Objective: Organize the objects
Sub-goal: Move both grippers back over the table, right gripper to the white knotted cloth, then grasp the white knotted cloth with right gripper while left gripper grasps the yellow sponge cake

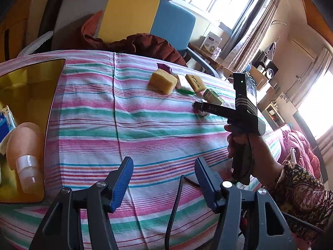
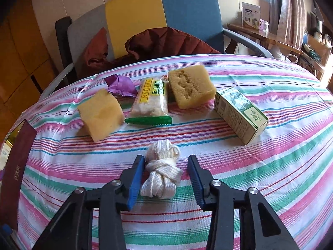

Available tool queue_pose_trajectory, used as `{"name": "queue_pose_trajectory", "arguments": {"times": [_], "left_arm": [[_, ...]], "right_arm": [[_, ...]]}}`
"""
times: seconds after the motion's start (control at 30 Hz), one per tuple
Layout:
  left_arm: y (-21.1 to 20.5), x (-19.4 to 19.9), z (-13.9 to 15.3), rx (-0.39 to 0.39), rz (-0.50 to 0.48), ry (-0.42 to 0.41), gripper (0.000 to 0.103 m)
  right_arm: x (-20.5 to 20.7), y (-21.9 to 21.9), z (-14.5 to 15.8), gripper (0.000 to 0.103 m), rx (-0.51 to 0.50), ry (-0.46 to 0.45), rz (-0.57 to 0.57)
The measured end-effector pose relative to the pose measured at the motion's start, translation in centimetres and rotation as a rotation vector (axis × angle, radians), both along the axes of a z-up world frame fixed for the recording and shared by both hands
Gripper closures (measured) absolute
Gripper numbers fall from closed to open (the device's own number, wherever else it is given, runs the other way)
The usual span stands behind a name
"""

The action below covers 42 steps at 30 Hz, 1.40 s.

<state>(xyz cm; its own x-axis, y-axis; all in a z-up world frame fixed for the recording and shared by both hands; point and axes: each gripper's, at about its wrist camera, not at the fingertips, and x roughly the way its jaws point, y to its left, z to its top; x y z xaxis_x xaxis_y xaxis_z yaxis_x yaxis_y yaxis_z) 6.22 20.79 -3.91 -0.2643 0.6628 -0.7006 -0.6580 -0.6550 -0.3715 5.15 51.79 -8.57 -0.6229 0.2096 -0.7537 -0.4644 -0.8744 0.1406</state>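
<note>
Left gripper (image 1: 164,182): showing black angular arms, ribbed blue pads, round silver screws.
Cable (image 1: 173,214): running black between the arms.
Right gripper (image 2: 165,178): matching, black with blue pads and silver screws.
Right handle (image 1: 242,160): appearing dark, topped by a black unit glowing a green dot, white stripes, letters "DAS".
Sleeve (image 1: 301,189): wearing dark floral paisley.

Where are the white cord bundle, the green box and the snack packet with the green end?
white cord bundle (image 2: 161,176), right wrist view, on its knotted middle.
green box (image 2: 241,114), right wrist view, on its long side face.
snack packet (image 2: 150,99), right wrist view, on its clear middle.
</note>
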Motion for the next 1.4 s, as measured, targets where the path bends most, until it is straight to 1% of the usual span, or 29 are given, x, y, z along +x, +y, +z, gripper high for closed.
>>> {"name": "queue_pose_trajectory", "arguments": {"times": [0.23,0.27,0.3,0.33,0.43,0.5,0.57,0.63,0.67,0.7,0.73,0.8,0.97,1.0,1.1,1.2,1.27,1.3,1.33,1.4], "left_arm": [[3.4,-1.3,0.5,-0.047,-0.041,0.029,0.041],[4.0,-1.7,0.5,-0.055,-0.051,0.032,0.038],[4.8,-2.1,0.5,-0.062,-0.060,0.030,0.033],[5.5,-2.7,0.4,-0.071,-0.062,0.028,0.031],[8.0,-4.3,0.2,-0.088,-0.082,0.021,0.029],[9.7,-5.4,0.2,-0.100,-0.095,0.032,0.028],[11.6,-6.7,0.1,-0.142,-0.095,0.057,0.027],[13.4,-8.0,0.1,-0.164,-0.102,0.085,0.026],[14.1,-8.6,0.1,-0.175,-0.102,0.109,0.024],[14.9,-9.1,0.1,-0.189,-0.107,0.134,0.020],[15.8,-9.7,-0.1,-0.216,-0.113,0.160,0.020],[17.0,-10.7,-0.5,-0.245,-0.125,0.185,0.020],[19.3,-13.1,-2.2,-0.268,-0.138,0.144,0.020],[19.7,-13.3,-2.5,-0.276,-0.144,0.147,0.020],[20.7,-13.3,-3.0,-0.307,-0.167,0.194,0.020],[21.5,-13.4,-3.5,-0.316,-0.178,0.204,0.020],[21.6,-13.7,-4.1,-0.299,-0.162,0.174,0.020],[21.4,-13.8,-4.3,-0.289,-0.145,0.169,0.022],[21.2,-13.9,-4.4,-0.272,-0.125,0.185,0.025],[20.7,-14.0,-4.4,-0.252,-0.089,0.210,0.039]], "right_arm": [[0.6,-0.7,0.0,0.070,0.020,0.022,0.002],[0.7,-0.8,0.0,0.070,0.022,0.025,0.001],[0.8,-0.9,0.0,0.070,0.023,0.028,-0.002],[0.9,-0.9,0.0,0.070,0.021,0.031,-0.005],[1.1,-0.8,-0.1,0.070,0.014,0.040,-0.013],[1.1,-0.7,-0.2,0.070,0.010,0.043,-0.014],[1.1,-0.7,-0.2,0.070,0.009,0.045,-0.015],[1.1,-0.8,-0.3,0.070,0.010,0.046,-0.018],[1.1,-0.8,-0.3,0.070,0.010,0.046,-0.019],[1.1,-0.8,-0.3,0.070,0.009,0.047,-0.019],[1.2,-0.7,-0.3,0.070,0.008,0.048,-0.020],[1.2,-0.8,-0.3,0.070,0.005,0.051,-0.022],[1.3,-0.8,-0.3,0.070,0.005,0.054,-0.025],[1.3,-0.8,-0.3,0.070,0.003,0.055,-0.026],[1.3,-0.8,-0.3,0.070,0.001,0.058,-0.031],[1.3,-0.8,-0.3,0.070,0.006,0.056,-0.033],[1.3,-0.8,-0.3,0.070,0.008,0.056,-0.035],[1.3,-0.9,-0.3,0.070,0.009,0.056,-0.036],[1.4,-0.9,-0.3,0.070,0.009,0.057,-0.037],[1.4,-1.0,-0.3,0.070,0.012,0.056,-0.038]]}}
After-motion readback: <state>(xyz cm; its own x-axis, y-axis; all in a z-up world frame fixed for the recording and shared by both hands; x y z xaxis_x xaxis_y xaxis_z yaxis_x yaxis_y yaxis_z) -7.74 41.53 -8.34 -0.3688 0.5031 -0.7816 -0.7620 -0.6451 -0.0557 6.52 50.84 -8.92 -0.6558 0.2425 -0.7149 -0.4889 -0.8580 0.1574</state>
